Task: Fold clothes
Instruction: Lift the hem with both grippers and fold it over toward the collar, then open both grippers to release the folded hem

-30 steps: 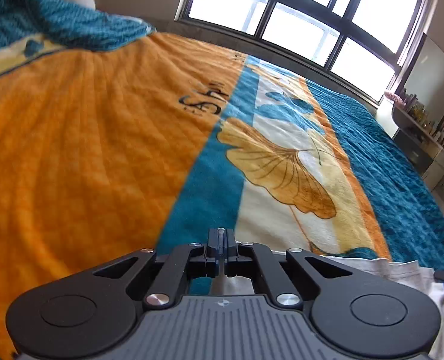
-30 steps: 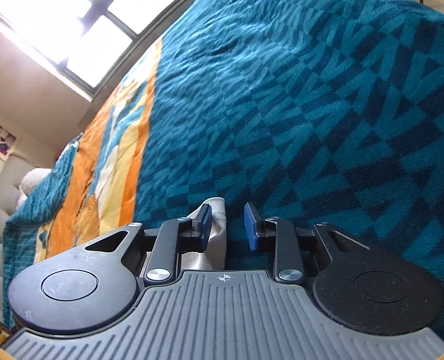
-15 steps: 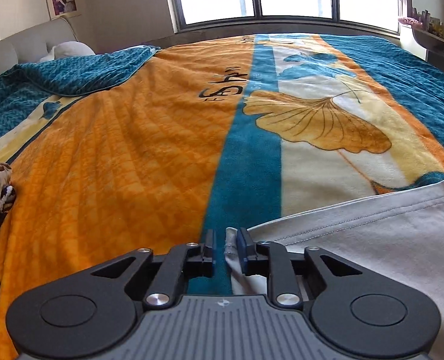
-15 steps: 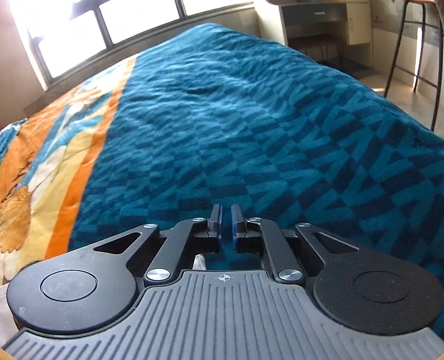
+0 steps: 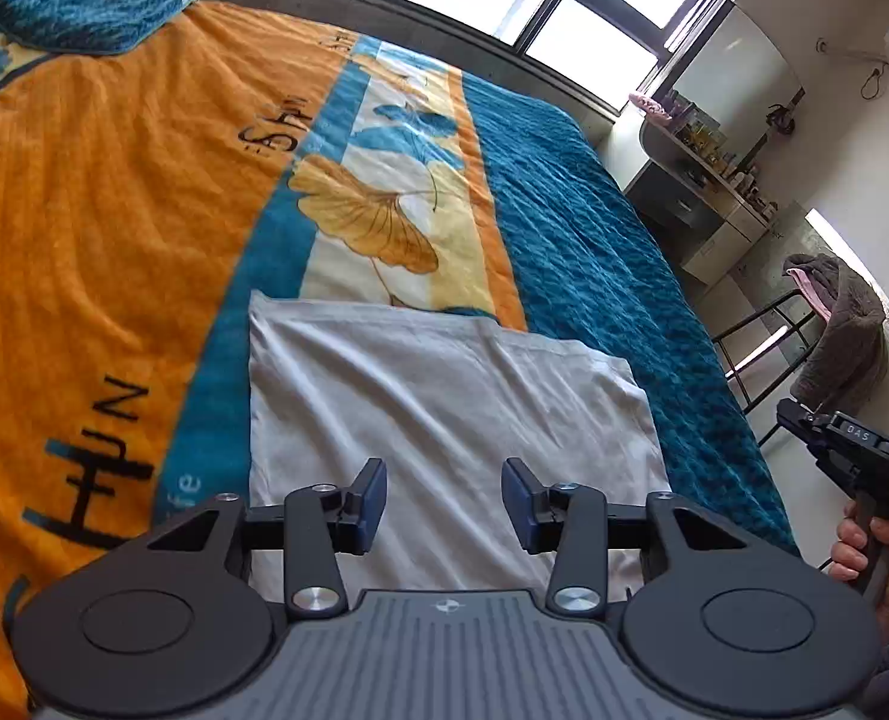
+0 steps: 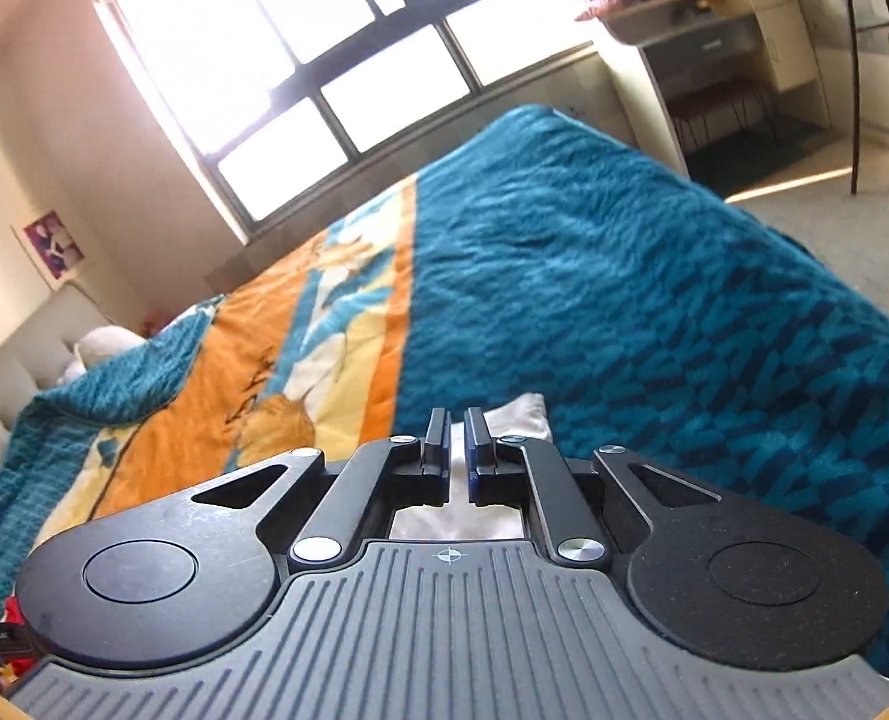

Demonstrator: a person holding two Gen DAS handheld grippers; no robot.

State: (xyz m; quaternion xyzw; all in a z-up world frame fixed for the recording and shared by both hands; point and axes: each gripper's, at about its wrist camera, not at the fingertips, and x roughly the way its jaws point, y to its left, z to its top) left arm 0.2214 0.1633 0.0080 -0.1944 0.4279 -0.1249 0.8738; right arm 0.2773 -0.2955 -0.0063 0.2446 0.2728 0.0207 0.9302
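The white cloth lies flat, folded into a rectangle on the bed. My left tool is released above it; my right tool looks nearly clenched, seemingly empty. Further folds may remain.

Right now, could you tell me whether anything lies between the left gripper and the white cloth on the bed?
Nothing visible does. The left gripper hangs open directly above the white cloth, which lies flat on the blanket with nothing on top.

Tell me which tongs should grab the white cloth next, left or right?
Probably left. The left tongs hang wide open right above the white cloth spread on the blanket. The right tongs are nearly closed and raised off to the side near the bed's edge.
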